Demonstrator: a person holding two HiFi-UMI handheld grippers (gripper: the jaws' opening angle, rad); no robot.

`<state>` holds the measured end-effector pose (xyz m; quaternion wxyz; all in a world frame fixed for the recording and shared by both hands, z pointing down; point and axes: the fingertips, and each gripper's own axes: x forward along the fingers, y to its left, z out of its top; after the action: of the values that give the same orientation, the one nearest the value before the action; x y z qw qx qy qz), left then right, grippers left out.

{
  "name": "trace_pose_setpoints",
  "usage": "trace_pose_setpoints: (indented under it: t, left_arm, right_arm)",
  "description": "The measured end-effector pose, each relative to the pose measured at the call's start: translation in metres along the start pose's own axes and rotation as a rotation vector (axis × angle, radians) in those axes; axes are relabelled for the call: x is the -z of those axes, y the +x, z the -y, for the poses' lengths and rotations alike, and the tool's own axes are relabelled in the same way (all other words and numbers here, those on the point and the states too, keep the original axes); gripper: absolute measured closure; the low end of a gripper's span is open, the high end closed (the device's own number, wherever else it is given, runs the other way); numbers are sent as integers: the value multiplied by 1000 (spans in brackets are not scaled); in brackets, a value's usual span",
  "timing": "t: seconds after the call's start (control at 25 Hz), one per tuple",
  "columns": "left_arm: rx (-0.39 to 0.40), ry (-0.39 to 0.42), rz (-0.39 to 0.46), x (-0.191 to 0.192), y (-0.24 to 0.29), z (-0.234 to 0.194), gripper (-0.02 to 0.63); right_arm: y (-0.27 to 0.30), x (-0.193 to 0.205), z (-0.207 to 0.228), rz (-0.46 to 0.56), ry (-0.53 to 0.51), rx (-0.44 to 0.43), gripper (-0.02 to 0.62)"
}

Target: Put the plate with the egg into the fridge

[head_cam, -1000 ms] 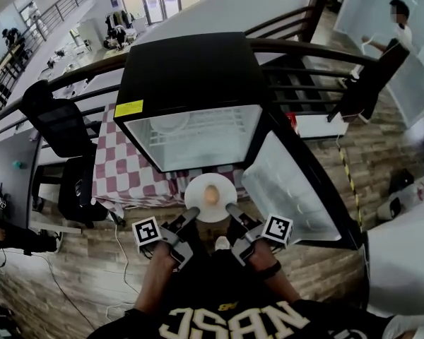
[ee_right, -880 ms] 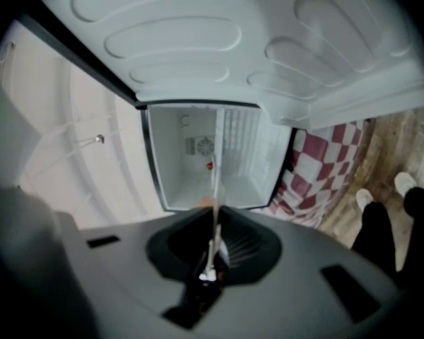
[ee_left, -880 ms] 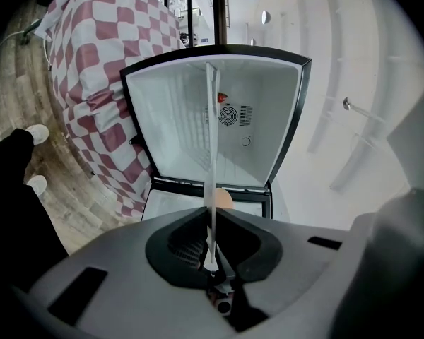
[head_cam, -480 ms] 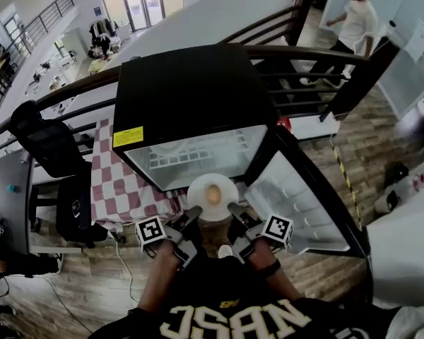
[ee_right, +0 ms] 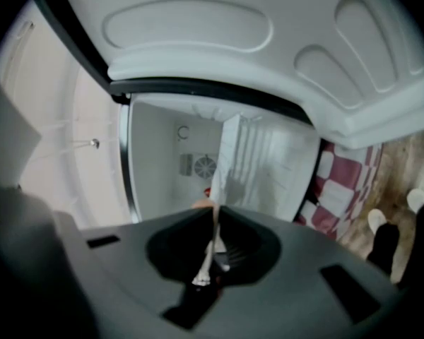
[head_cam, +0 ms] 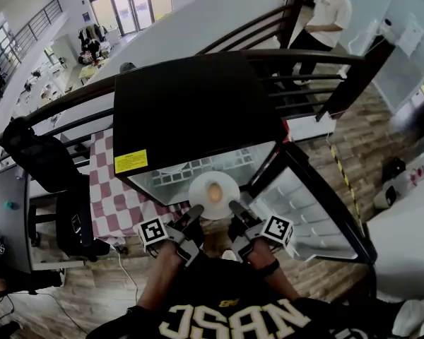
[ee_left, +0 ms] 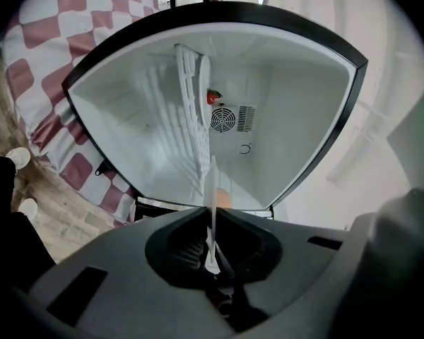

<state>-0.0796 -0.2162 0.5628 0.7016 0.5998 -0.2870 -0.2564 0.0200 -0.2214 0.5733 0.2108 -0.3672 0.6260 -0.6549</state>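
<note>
We are holding the plate (head_cam: 213,194) with the egg (head_cam: 215,193) at the fridge (head_cam: 191,111) opening, left gripper (head_cam: 193,215) and right gripper (head_cam: 234,211) both clamped on its rim.

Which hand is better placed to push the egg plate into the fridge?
Neither wins: left gripper and right gripper both pinch the plate by its near rim, facing the open fridge. Probably push together.
</note>
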Motion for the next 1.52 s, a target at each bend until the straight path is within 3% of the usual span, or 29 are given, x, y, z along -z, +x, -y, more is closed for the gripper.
trace_pose_setpoints:
  t: [0.36,0.72,0.96,1.16,1.52]
  left_arm:
    - [12,27,29,-25,26,1,571]
    - [-65,87,23,-40,48,-15,572]
    - [-68,77,43,-51,60,-22,572]
    - [-65,84,48,-55,66,-17,572]
    - [-71,59,75,-62,72,-18,572]
  right_arm:
    - [23,-25,-1,81,1,-3,565]
    - [40,-44,7,126,-30,24,565]
    - [53,-57,8,134,-71,35,565]
    - [62,-65,9,144,-67,-4,565]
    - [77,-72,14,138,-57,6,565]
